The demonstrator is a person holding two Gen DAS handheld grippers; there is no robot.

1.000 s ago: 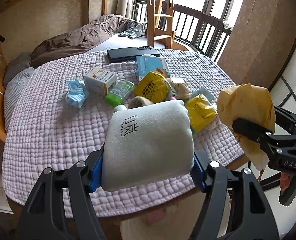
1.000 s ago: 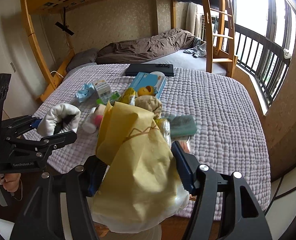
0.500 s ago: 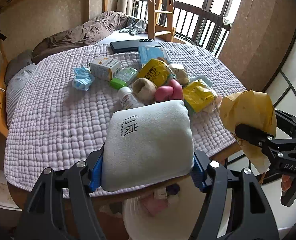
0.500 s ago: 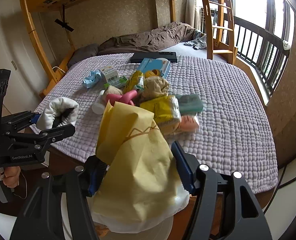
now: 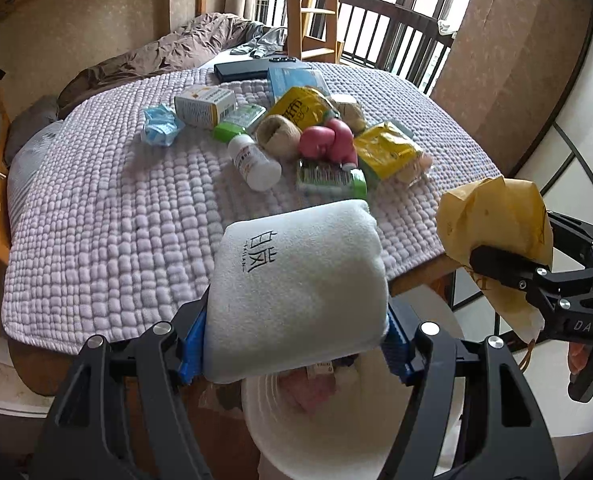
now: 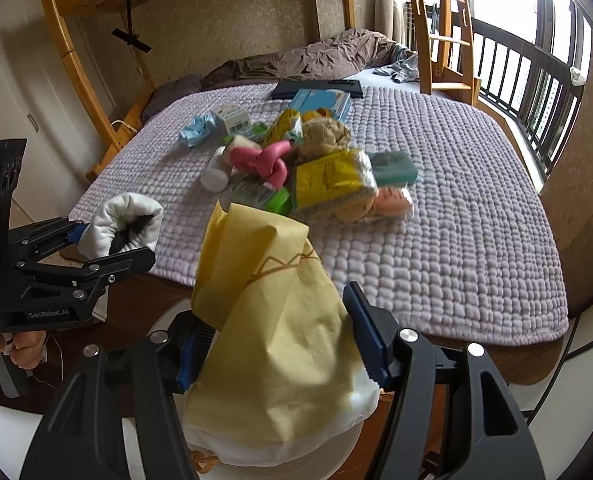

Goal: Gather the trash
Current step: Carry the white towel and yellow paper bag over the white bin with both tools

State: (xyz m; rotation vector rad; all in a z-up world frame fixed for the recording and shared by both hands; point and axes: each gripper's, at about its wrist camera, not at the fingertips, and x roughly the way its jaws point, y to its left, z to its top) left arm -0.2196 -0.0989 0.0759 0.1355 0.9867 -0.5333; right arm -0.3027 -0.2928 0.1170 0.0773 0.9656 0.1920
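My left gripper [image 5: 296, 340] is shut on a folded white slipper [image 5: 296, 280] with black characters; it also shows in the right wrist view [image 6: 120, 224]. It hangs just off the table's front edge, above a white bin [image 5: 336, 432] holding pink and white scraps. My right gripper [image 6: 284, 344] is shut on a yellow paper bag [image 6: 272, 328], seen from the left wrist at the right [image 5: 496, 224], also off the table edge above the bin rim [image 6: 264, 468].
A purple quilted cloth [image 5: 108, 232] covers the table. On it lie a blue mask [image 5: 160, 128], a white box [image 5: 204, 106], a white bottle [image 5: 252, 160], a twine ball [image 5: 276, 134], a pink toy [image 5: 328, 144], yellow packets [image 5: 388, 152] and green wipes [image 5: 332, 180]. A bunk bed stands behind.
Both grippers have pulled back from the table with their loads and now sit past its front edge over the white bin. The items on the cloth have not moved.
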